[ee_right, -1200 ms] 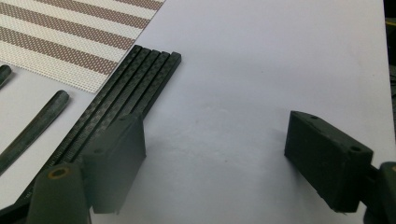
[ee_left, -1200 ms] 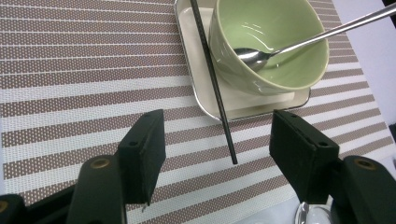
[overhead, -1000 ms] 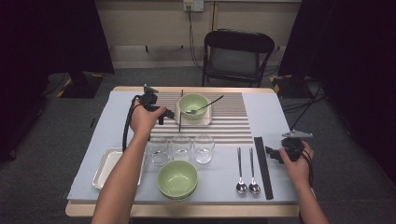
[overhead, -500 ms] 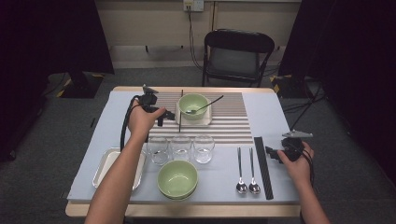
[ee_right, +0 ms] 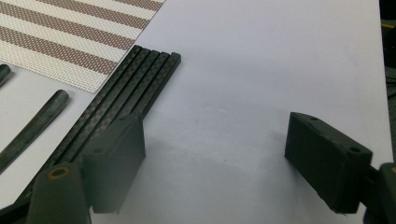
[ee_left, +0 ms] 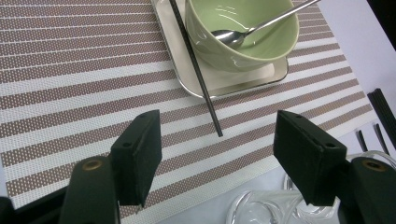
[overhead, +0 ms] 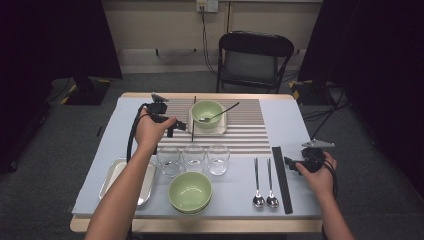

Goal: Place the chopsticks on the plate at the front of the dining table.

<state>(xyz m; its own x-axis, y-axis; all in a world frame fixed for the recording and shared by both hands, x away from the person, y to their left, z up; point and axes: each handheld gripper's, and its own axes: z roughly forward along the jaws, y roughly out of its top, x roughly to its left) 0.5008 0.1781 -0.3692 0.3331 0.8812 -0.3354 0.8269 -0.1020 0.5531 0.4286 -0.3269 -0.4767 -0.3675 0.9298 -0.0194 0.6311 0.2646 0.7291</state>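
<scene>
Little has shifted since the earlier frame: the left gripper (ee_left: 217,154) hovers released over the striped mat (ee_left: 70,84). A chopstick (ee_left: 196,70) lies at its twelve o'clock, long axis running away, tip nearest. Far across the worktop, the right gripper (ee_right: 215,154) is released too.

The high view looks forward and down over the whole pale blue table (overhead: 290,112) from the person's edge. The left gripper view sits close above the brown-and-white striped woven placemat (ee_left: 70,70), also seen from above (overhead: 250,131). The right gripper view skims low near the table's right edge, sharing the bundle of black square chopsticks (ee_right: 126,93) with the high view (overhead: 281,177).
</scene>
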